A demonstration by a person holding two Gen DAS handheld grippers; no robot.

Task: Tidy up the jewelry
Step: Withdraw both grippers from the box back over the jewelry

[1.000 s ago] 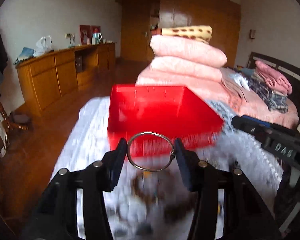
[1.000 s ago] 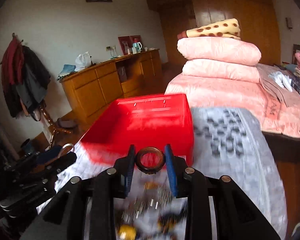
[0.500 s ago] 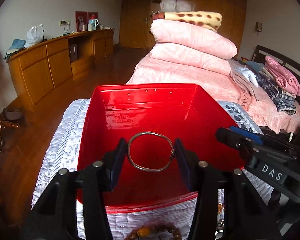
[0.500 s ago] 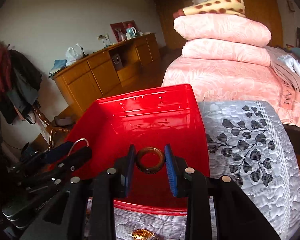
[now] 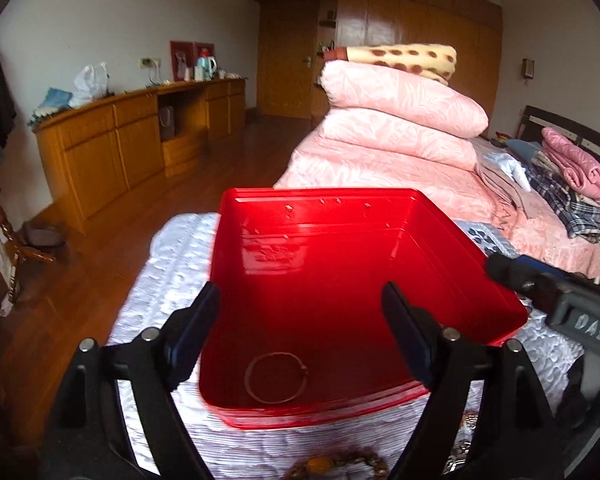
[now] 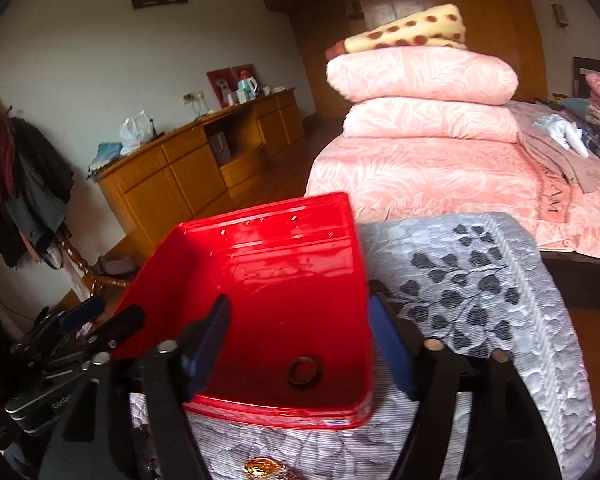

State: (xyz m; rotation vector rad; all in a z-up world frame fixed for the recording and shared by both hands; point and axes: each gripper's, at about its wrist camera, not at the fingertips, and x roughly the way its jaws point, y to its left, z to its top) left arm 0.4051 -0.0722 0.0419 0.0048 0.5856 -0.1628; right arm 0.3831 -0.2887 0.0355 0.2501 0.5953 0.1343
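A red plastic box (image 5: 320, 216) stands on a grey quilted cover; it also shows in the right wrist view (image 6: 260, 232). A thin metal bangle (image 5: 275, 377) lies on its floor near the front wall. A small dark ring (image 6: 306, 371) lies on the floor in the right wrist view. My left gripper (image 5: 300, 332) is open and empty above the box's near edge. My right gripper (image 6: 300, 344) is open and empty above the box too. A beaded bracelet with an amber bead (image 5: 332, 466) and a gold piece (image 6: 262, 470) lie on the cover in front of the box.
The cover (image 6: 480, 280) has a dark leaf pattern to the right of the box. Pink folded quilts (image 5: 396, 128) are stacked on a bed behind. A wooden sideboard (image 5: 120, 140) lines the left wall. Wooden floor lies to the left of the cover.
Both grippers have opened over the box. The metal bangle dropped from the left one and the dark ring from the right one onto the box floor.
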